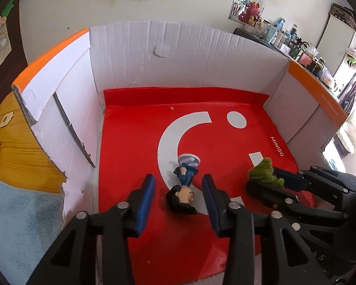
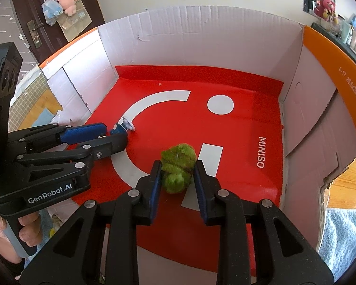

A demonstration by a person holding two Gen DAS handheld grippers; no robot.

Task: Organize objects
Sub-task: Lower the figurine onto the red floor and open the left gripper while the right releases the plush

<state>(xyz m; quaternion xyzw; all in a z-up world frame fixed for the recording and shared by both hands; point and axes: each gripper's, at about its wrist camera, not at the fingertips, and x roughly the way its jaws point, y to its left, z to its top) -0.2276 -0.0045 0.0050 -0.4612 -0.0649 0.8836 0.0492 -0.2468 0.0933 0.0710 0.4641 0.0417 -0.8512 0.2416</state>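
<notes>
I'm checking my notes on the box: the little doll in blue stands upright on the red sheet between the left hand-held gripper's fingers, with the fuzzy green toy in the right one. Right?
One thing is wrong: the doll lies on its side, not upright, as the left wrist view shows. It does lie on the red sheet between the left hand-held gripper fingers, which do not touch it. The fuzzy green toy sits in the right hand-held gripper.

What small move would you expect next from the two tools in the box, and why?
Probably the right tool should open and let go of the green fuzzy toy. It squeezes the toy's sides low over the red liner inside the cardboard box, while the left tool stands open around the figurine, which lies loose on the liner.
</notes>
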